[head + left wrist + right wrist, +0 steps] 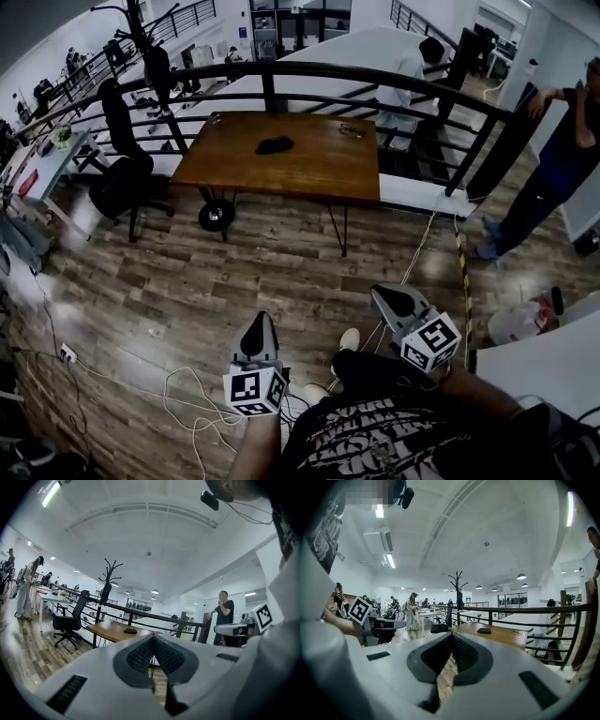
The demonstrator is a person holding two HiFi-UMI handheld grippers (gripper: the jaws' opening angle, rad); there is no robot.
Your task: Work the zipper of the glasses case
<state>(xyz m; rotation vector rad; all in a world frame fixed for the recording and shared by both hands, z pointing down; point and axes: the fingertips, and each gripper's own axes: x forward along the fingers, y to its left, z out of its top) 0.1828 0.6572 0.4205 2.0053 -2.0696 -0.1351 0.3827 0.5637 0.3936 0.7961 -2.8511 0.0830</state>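
The left gripper [259,330] and right gripper [395,302] are both closed on nothing, well apart from the case [275,144] on the table [281,178], which looks light and probably slides, so pin 1 end and pinch the pull.

Smooth wooden table [309,159]; black metal railing [309,67]; matt wood-plank floor [187,281].

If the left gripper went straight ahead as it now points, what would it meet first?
The left gripper would likely reach the wooden table, near edge, just right of the dark glasses case; only floor lies between. Depth uncertain.
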